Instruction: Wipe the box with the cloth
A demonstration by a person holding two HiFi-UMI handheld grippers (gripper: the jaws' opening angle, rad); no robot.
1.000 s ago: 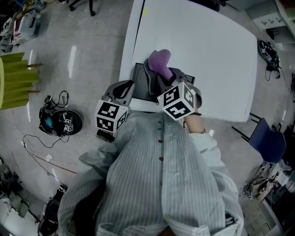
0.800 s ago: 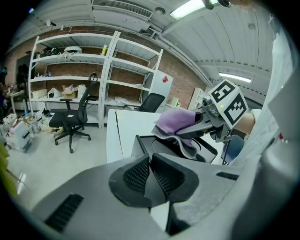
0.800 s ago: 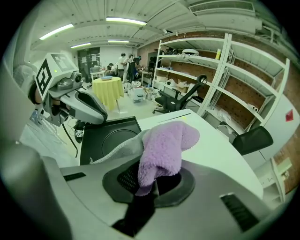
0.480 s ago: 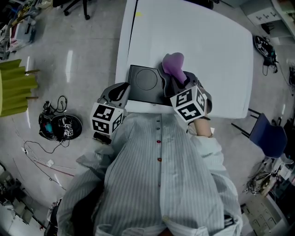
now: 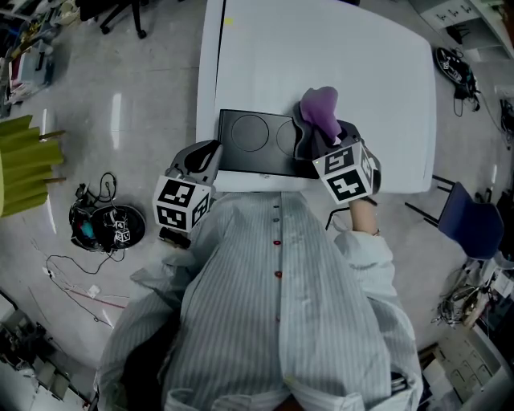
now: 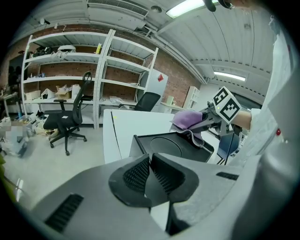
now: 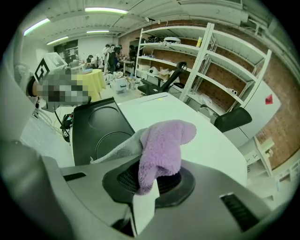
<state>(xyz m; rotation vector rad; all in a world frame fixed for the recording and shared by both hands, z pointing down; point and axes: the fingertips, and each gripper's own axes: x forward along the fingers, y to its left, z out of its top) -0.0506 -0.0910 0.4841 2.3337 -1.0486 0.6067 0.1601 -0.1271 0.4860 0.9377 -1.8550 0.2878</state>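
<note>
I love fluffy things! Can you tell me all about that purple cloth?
The purple cloth looks soft and fluffy, with a paler grey side. It is bunched up and pinched between the jaws of the right gripper, its top flopping over above them. Its grey lower part seems to rest on the right end of the black box.

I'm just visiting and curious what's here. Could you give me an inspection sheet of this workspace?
Surface: white table.
Job's things: black box at the table's near edge; purple cloth on its right end.
Clutter: one small yellow speck on the table.
Grippers: right gripper shut on the purple cloth; left gripper shut, empty, near the box's left end.
Cables: loose cables and a round black device on the floor, left.
Surroundings: blue chair, office chair, shelves.
</note>
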